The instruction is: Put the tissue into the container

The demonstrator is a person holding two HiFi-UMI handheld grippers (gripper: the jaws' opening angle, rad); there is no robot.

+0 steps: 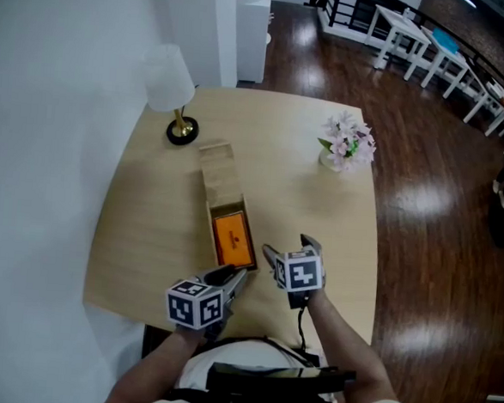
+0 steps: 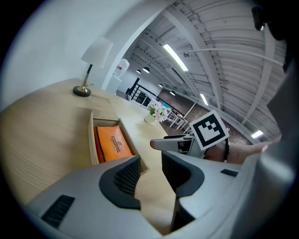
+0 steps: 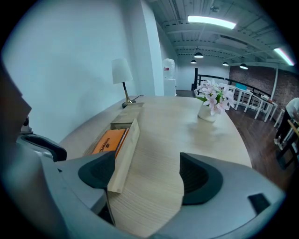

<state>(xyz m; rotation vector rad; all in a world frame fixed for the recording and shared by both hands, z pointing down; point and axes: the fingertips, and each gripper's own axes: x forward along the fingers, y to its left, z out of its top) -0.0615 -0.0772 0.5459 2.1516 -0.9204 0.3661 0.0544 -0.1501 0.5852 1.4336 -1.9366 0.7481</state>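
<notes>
Head view: flat orange tissue pack [image 1: 233,240] inside wooden container [image 1: 227,207]

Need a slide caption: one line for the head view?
Orange tissue pack in the open wooden box; left gripper and right gripper open by its near end, lamp and flowers beyond.

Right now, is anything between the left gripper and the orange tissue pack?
Only the wooden box's near wall: the orange tissue pack already lies inside it, uncovered from above. The left gripper is open, just short of it; the right gripper stands off to the side.
</notes>
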